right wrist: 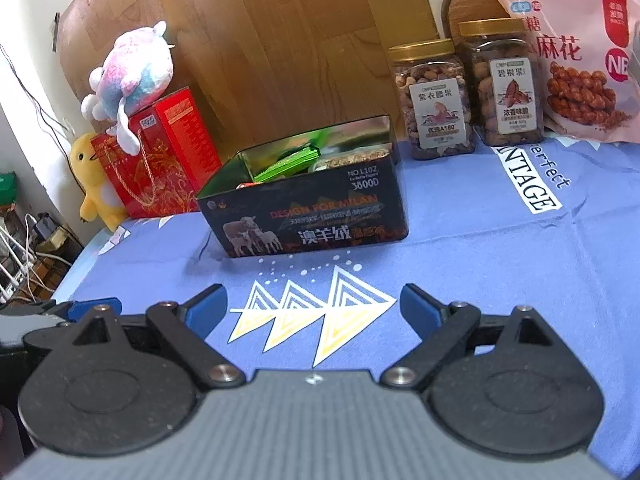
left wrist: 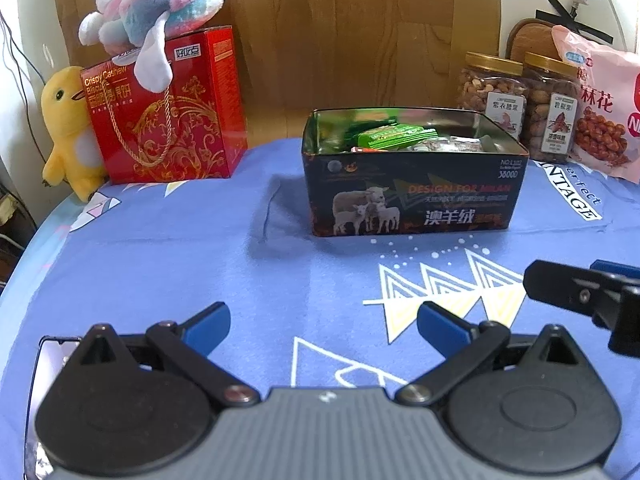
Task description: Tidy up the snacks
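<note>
An open black tin box sits mid-table on the blue cloth, its long side facing the grippers, holding green snack packets and other wrapped snacks. Behind it to the right stand two gold-lidded nut jars, upright and touching. The left gripper and right gripper hover spread apart, empty.

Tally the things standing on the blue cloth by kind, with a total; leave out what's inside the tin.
Plush toys: 2, yellow and pink-blue
Red gift box: 1
Open tin: 1
Nut jars: 2, and
Pink snack bag: 1
Total: 7
</note>
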The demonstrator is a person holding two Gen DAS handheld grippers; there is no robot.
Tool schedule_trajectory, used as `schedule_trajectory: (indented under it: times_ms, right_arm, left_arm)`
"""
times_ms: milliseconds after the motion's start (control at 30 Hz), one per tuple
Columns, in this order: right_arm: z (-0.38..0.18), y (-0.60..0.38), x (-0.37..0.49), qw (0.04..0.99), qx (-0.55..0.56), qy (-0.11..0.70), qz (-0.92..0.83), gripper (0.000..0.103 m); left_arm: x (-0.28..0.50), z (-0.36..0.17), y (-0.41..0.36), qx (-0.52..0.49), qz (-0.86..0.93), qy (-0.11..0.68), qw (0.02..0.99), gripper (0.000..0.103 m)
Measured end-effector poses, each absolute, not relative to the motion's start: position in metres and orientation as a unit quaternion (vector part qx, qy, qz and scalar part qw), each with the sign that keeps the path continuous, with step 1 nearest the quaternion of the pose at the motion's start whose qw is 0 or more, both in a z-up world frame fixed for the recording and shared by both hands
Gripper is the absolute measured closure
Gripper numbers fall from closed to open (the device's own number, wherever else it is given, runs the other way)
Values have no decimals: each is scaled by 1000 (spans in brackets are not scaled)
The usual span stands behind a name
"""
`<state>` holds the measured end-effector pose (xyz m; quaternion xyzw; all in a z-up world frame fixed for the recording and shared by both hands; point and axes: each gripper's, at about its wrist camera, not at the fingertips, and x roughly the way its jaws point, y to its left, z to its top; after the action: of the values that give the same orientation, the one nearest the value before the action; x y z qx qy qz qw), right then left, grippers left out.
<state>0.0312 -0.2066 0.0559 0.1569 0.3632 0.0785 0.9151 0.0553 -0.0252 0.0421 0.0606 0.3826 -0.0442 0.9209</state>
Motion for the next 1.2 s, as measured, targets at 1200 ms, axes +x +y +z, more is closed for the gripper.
schedule_trajectory:
  times_ms: [1200]
  right_arm:
    - [56,-204,29,925,155,342,56,8]
  left_arm:
    - [53,40,-17,53,-40,360,930,0]
